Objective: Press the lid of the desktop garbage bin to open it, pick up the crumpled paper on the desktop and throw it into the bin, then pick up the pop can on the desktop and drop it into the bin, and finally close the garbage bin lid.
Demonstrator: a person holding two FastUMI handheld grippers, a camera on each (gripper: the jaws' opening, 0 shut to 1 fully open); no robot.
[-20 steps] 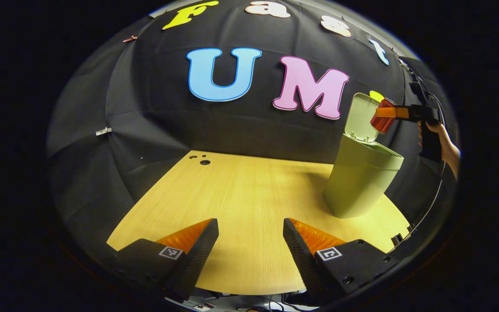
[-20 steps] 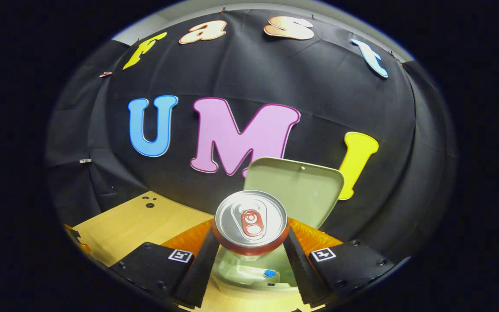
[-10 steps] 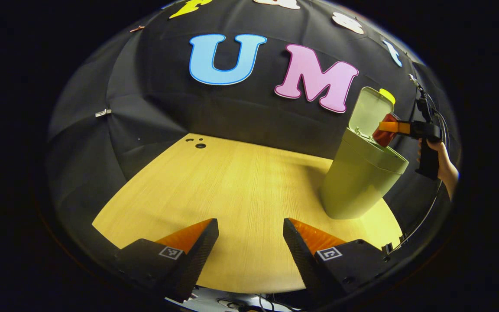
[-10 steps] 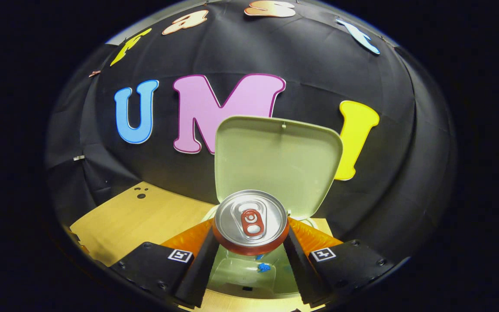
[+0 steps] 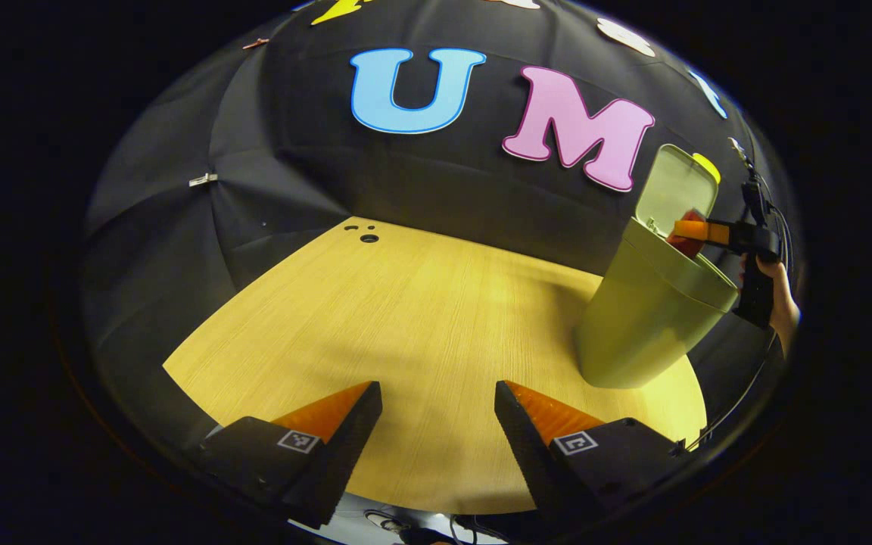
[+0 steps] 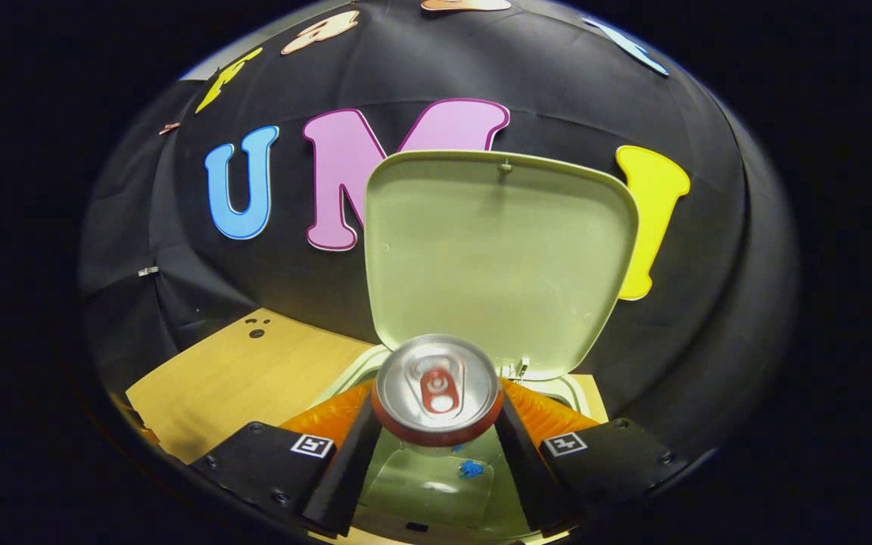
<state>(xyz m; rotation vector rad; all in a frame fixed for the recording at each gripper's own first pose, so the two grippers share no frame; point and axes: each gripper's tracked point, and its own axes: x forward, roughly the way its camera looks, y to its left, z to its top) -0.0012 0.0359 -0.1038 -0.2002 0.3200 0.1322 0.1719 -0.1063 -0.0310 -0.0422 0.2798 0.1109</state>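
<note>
In the right gripper view, the right gripper sits at the bottom centre of the frame, its two fingers pinching a pop can between them. The can lies sideways in the grip, with its silver top and pull tab facing the camera. Directly below and behind the can is the open mouth of a pale green garbage bin, and a small blue scrap shows inside it. The bin's lid stands raised, filling the middle of the frame behind the can. A wooden tabletop appears at the lower left.

In the left gripper view, the left gripper is at the bottom centre, its jaws spread apart with nothing between them, above the tabletop. The bin stands at the right of the frame, on the table near its right edge, with its lid tipped up. At the far right edge, a person's hand holds the right gripper, which reaches sideways over the bin's opening; the red can shows at the rim, partly sunk into the bin.
</note>
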